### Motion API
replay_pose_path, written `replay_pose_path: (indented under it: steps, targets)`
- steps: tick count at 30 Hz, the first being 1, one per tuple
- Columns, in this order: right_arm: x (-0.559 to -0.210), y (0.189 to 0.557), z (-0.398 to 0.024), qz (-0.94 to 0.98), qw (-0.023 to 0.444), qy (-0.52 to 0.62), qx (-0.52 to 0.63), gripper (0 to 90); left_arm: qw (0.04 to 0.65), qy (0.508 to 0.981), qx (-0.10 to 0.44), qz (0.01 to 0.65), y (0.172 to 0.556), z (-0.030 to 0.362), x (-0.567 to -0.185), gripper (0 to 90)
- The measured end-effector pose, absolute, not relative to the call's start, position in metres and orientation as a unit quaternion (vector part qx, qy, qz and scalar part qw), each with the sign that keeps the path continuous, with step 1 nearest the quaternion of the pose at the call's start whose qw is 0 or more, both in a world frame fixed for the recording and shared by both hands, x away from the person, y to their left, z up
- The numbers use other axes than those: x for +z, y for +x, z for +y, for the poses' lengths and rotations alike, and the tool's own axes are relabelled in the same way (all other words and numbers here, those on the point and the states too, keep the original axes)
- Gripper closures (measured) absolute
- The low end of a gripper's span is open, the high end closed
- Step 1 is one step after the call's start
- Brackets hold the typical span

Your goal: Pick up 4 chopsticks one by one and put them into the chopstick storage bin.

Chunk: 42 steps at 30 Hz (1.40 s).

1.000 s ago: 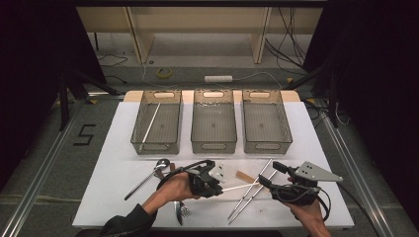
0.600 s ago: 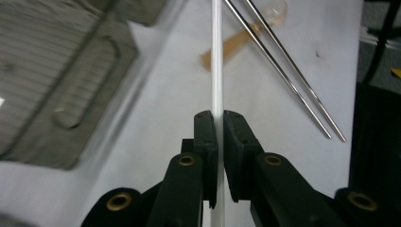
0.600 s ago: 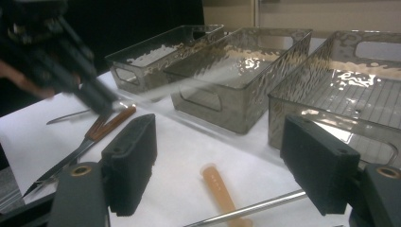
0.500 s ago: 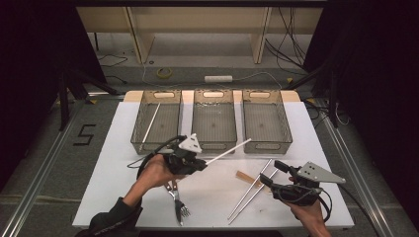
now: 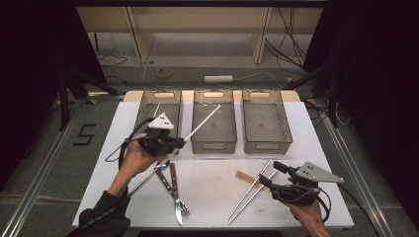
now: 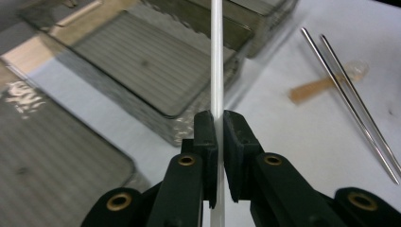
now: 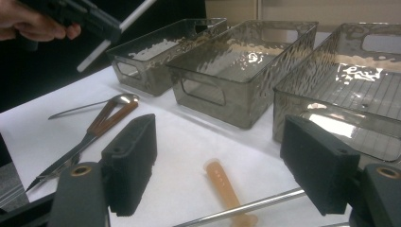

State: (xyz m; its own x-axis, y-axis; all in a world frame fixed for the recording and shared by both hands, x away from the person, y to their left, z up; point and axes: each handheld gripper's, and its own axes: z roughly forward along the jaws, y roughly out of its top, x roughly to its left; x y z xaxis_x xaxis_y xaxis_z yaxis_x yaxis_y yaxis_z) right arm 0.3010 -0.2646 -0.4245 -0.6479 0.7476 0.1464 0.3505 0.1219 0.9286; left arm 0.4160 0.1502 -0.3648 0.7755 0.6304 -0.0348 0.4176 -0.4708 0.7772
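My left gripper (image 5: 181,143) is shut on a white chopstick (image 5: 203,122), held in the air in front of the left bin (image 5: 143,118) and the middle bin (image 5: 212,146). The chopstick's far end points over the middle bin. In the left gripper view the jaws (image 6: 217,124) pinch the white chopstick (image 6: 216,66) tightly. My right gripper (image 5: 272,174) rests near the front right of the table, open, with nothing between its pads (image 7: 132,161). A second white stick (image 5: 155,109) lies in the left bin.
A third bin (image 5: 264,146) stands to the right. A fork (image 5: 174,195) and a spoon (image 5: 148,177) lie at the front left. Two metal chopsticks (image 5: 252,190) and a small wooden spoon (image 5: 245,177) lie by the right gripper. The white mat (image 5: 212,197) covers the table.
The left gripper has lifted the white chopstick off the mat and carried it left and away, toward the bins. The right gripper has stayed where it was.
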Motion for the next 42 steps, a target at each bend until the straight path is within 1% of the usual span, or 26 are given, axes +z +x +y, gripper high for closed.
replay_pose_path:
  steps: [8,20,29,42]
  targets:
    - [-0.426,0.301,-0.264,0.727,0.177,0.379,0.545,28.8,0.417,0.812,0.163,0.374,0.445,0.185,-0.358,84.1]
    - [-0.426,0.302,-0.263,0.729,0.173,0.379,0.544,28.8,0.394,0.785,0.188,0.439,0.485,0.208,-0.367,84.0]
    - [-0.427,0.302,-0.263,0.729,0.171,0.379,0.544,28.8,0.388,0.765,0.192,0.476,0.503,0.221,-0.377,84.1]
    - [-0.427,0.301,-0.263,0.730,0.170,0.378,0.543,28.8,0.367,0.760,0.179,0.505,0.512,0.225,-0.402,84.0]
